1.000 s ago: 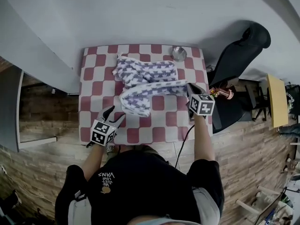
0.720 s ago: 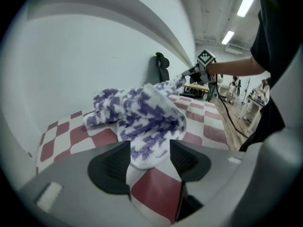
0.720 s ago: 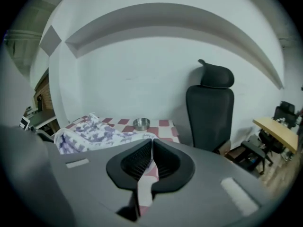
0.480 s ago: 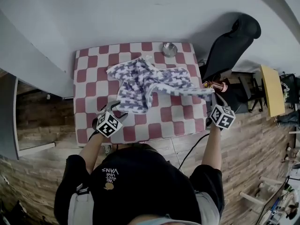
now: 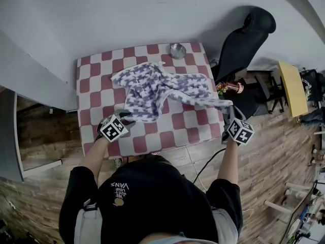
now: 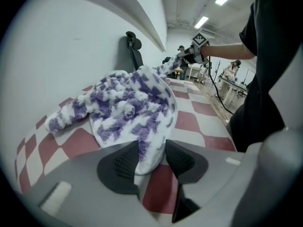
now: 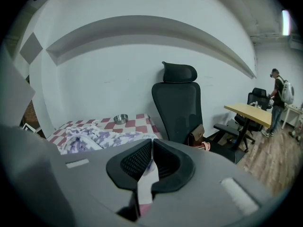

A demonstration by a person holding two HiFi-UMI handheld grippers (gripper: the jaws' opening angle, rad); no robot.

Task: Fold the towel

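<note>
A purple-and-white fluffy towel lies spread and rumpled on the red-and-white checked table. My left gripper is at the towel's near left corner. In the left gripper view that corner hangs between the pads while the jaws are closing on it. My right gripper is shut on the towel's right corner and holds it stretched out past the table's right edge. In the right gripper view a strip of towel is pinched between the jaws of that gripper.
A small metal bowl stands at the table's far right corner. A black office chair is just right of the table, with a copper-coloured item by it. A yellow table stands further right. A grey wall runs behind.
My right gripper has pulled the towel's corner to the right, beyond the table's edge, spreading the towel. My left gripper has moved up and down onto the near left corner.
</note>
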